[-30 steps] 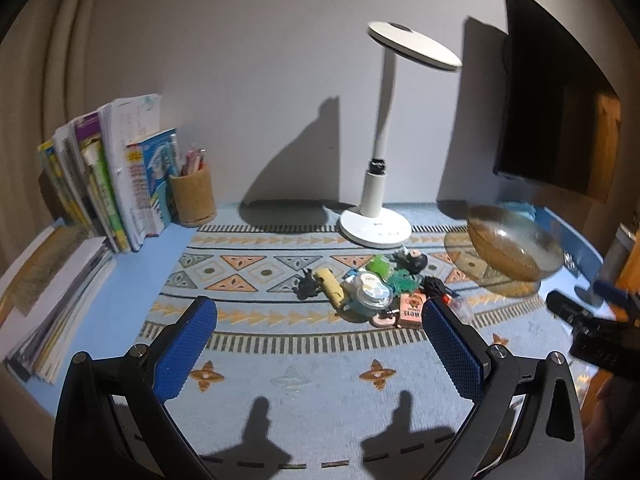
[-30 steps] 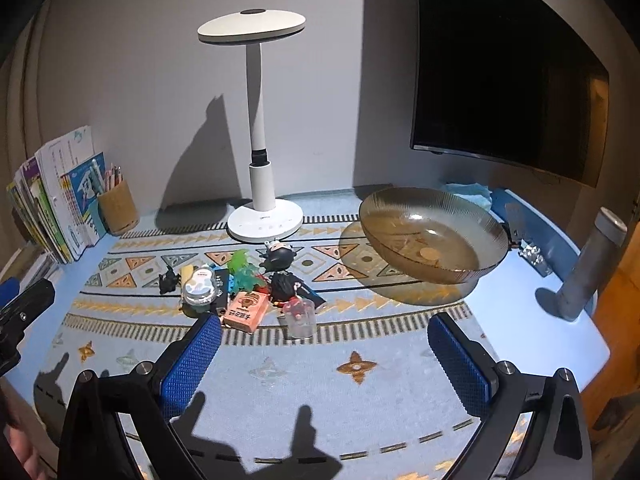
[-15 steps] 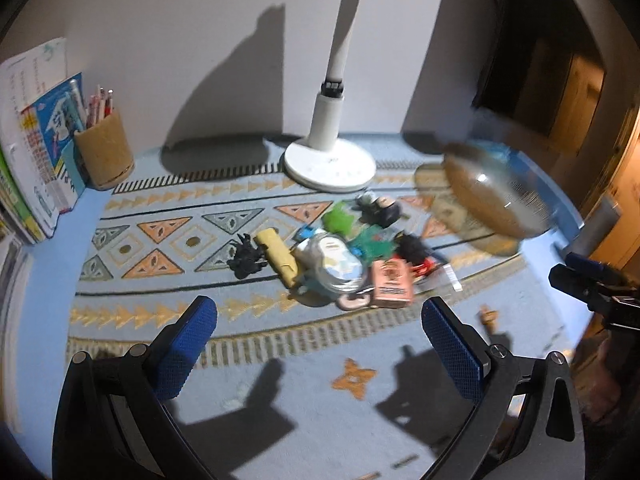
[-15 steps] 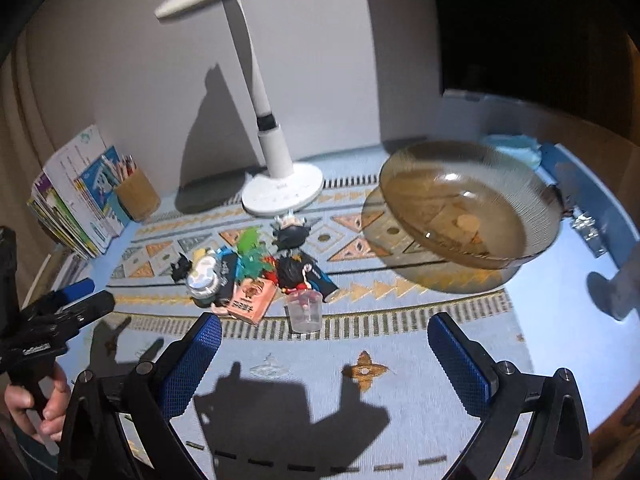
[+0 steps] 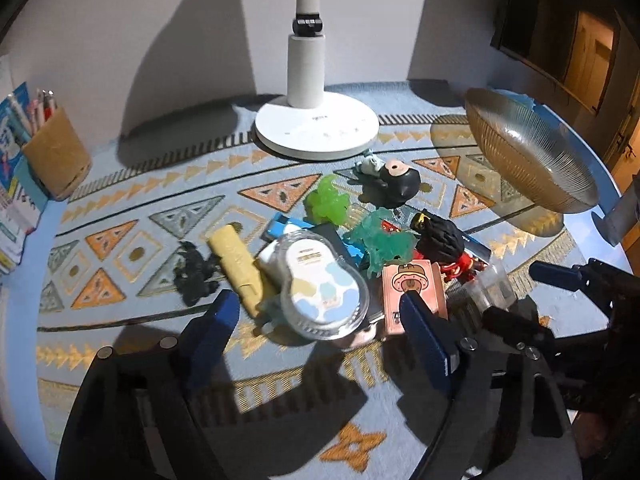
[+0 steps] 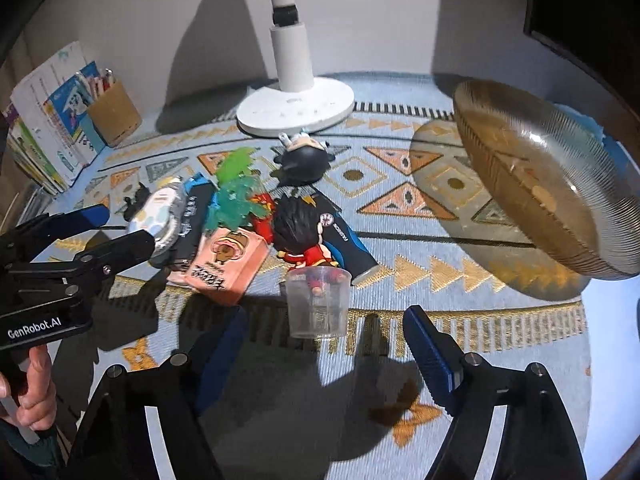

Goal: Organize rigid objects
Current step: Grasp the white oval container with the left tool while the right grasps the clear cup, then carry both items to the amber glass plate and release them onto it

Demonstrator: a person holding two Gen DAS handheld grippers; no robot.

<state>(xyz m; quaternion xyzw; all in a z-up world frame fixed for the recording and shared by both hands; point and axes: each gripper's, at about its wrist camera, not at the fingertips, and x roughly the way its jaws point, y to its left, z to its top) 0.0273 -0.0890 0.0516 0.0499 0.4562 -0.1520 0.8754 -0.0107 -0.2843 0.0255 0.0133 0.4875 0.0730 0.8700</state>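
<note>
A pile of small toys lies mid-mat. In the left wrist view my left gripper (image 5: 320,320) is open, its jaws straddling a clear round case (image 5: 320,284), with a yellow block (image 5: 238,264) to the left and a pink card box (image 5: 414,292) to the right. In the right wrist view my right gripper (image 6: 324,340) is open just short of a small clear plastic cup (image 6: 318,304); behind it stand a red figure (image 6: 304,236) and the pink card box (image 6: 226,264). The left gripper (image 6: 116,224) also shows at the left there. A ribbed amber glass bowl (image 6: 560,184) stands at the right.
A white desk lamp base (image 5: 316,124) stands behind the pile. A brown pen cup (image 5: 56,156) and books (image 6: 48,120) are at the back left. A grey cylinder (image 5: 624,216) stands at the far right. A dark monitor hangs at the back right.
Both grippers have dropped and moved forward toward the toy pile. The left now straddles the clear round case; the right is close to the clear cup. Both remain open.
</note>
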